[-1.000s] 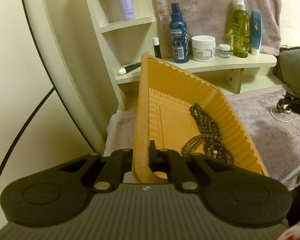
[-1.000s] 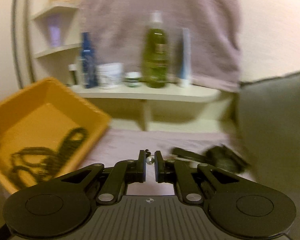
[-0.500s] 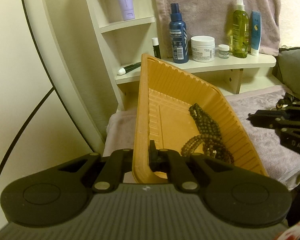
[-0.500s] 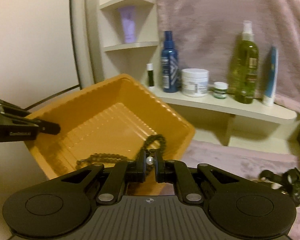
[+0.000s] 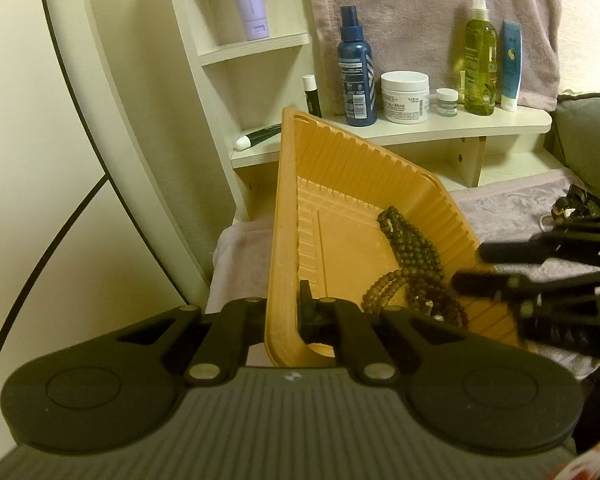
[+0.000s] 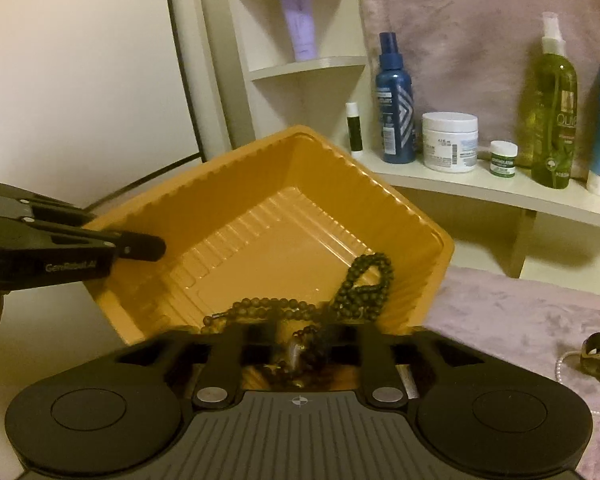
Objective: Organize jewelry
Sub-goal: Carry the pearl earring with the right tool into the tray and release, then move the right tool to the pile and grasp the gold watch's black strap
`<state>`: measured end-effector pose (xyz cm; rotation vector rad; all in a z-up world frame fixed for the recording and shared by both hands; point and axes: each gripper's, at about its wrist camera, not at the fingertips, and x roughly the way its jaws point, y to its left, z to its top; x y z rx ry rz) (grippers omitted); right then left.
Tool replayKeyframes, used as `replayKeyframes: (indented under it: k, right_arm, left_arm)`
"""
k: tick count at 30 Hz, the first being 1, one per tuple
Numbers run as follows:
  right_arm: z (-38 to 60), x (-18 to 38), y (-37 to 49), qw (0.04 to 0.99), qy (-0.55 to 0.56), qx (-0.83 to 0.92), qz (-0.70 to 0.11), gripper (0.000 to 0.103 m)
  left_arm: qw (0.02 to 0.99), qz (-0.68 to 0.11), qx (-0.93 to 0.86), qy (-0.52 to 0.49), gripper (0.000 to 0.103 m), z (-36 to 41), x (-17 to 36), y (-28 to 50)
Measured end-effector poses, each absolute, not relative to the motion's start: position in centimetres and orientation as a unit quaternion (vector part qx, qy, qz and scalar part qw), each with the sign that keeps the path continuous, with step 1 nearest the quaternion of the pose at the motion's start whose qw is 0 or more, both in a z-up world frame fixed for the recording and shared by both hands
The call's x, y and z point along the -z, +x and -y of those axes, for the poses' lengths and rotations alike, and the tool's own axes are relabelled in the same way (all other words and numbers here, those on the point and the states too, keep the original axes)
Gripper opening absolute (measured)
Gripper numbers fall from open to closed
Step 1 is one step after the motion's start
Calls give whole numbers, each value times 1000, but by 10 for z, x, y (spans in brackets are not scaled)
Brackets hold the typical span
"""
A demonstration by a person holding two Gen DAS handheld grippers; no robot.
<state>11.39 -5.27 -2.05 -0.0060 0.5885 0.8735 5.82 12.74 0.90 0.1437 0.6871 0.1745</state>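
Observation:
My left gripper is shut on the near rim of an orange plastic tray and holds it tilted above the towel. Dark beaded necklaces lie in the tray's low corner. My right gripper is open over that corner of the tray, and a small pale blurred piece shows between its jaws above the beads. In the left wrist view the right gripper reaches in from the right. More jewelry lies on the towel at the right, with a pearl strand.
A mauve towel covers the surface. A shelf behind holds a blue spray bottle, white jar, green bottle and tubes. A grey cushion sits at the right.
My right gripper swung left from the towel to over the tray and opened; the small bead it pinched is no longer held between its tips. The left gripper and tray stayed still.

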Motion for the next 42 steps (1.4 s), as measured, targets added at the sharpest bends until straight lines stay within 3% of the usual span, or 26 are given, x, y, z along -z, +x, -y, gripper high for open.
replayKeyframes:
  k: [31,42]
  right_arm:
    - [217,52,139,938,18,-144,-313,58]
    - [203,59,174,934,-78,-162,-308,57]
  left_arm:
    - [935,-337,-84,71,5,-128,-10,59]
    - [934,-339,-85,70,5,-129,-10,59]
